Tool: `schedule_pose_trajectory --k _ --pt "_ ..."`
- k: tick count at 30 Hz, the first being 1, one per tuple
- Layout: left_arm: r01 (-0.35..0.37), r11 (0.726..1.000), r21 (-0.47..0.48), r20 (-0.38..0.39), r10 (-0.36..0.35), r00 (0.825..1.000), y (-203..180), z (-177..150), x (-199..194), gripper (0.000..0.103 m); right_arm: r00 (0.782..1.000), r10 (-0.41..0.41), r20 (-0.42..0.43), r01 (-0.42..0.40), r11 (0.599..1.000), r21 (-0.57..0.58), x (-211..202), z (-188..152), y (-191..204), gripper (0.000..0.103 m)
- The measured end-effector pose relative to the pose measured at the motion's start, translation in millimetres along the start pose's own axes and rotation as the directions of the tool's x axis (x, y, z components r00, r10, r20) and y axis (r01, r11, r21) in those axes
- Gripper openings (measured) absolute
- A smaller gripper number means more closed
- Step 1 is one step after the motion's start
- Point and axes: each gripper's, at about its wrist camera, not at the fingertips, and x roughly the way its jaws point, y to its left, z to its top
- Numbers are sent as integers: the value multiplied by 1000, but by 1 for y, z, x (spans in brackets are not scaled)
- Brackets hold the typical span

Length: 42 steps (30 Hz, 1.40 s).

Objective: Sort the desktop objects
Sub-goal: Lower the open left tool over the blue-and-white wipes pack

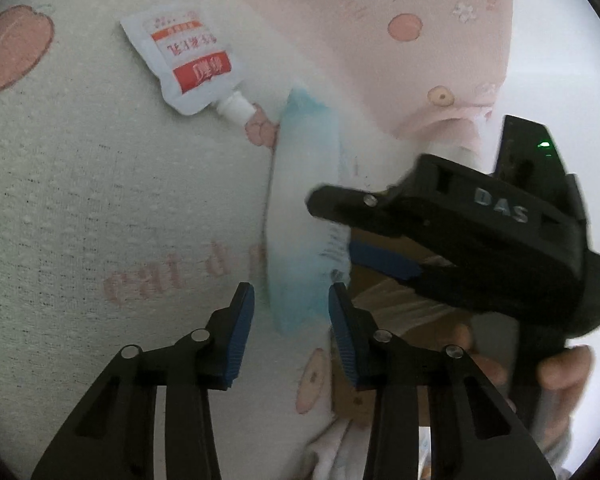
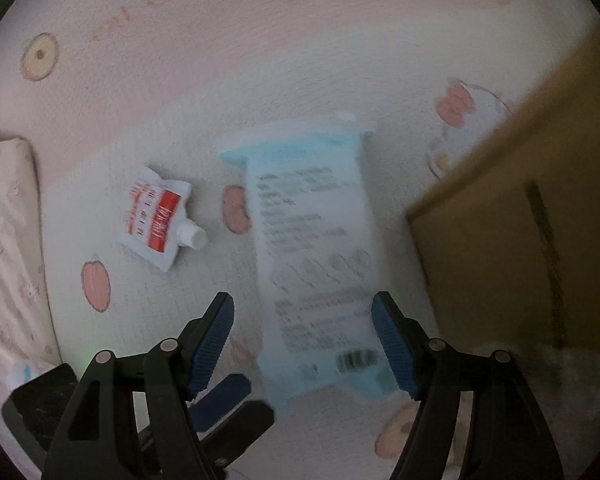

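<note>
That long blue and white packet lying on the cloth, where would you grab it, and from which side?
Across its narrow width near the barcode end, coming straight down from above. The blue and white packet lies flat and long on the cloth, so only its two long edges fit between the fingers. The right gripper hangs open above that end.

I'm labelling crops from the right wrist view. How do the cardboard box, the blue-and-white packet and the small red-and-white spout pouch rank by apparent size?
1. Blue-and-white packet and cardboard box: unsure, since the frame cuts the box off.
2. Red-and-white spout pouch, clearly smallest.
</note>
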Motion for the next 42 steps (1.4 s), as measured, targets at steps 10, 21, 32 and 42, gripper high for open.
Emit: schedule_pose_trajectory --k 10,21,32,42 --pt "15 998 -56 -8 -15 1000 11 1 7 3 999 -33 -10 33 999 2 7 -15 -4 70" --pt "-84 996 -35 26 85 996 8 1 -21 2 1000 7 -29 -5 998 68 13 -35 0 53" --pt "-214 974 -72 187 224 956 8 -3 -78 7 971 238 -32 -201 878 433 15 -81 2 54" --pt "-145 987 -71 267 159 951 1 -4 -94 55 985 164 59 -173 957 233 -36 -70 7 66"
